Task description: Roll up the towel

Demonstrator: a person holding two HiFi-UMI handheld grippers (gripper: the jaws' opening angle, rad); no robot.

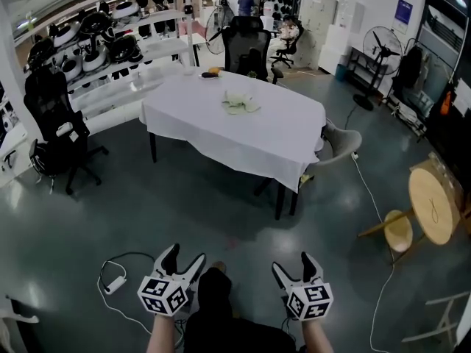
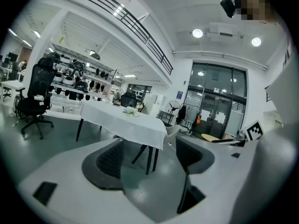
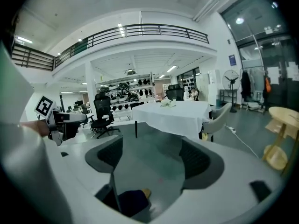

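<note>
A pale, crumpled towel (image 1: 240, 102) lies on the white-clothed table (image 1: 221, 127) far ahead of me; it shows small in the left gripper view (image 2: 131, 110) and in the right gripper view (image 3: 168, 103). My left gripper (image 1: 184, 257) is held low at the bottom left of the head view, jaws apart with only floor between them (image 2: 148, 158). My right gripper (image 1: 293, 264) sits beside it at the bottom right, also open and empty (image 3: 153, 157). Both are well short of the table, over the grey floor.
A black office chair (image 1: 55, 127) stands left of the table and a grey chair (image 1: 340, 142) at its right end. A white cable and plug (image 1: 114, 282) lie on the floor near my left gripper. Round wooden stools (image 1: 430, 204) stand right. Shelves (image 1: 110, 46) line the back left.
</note>
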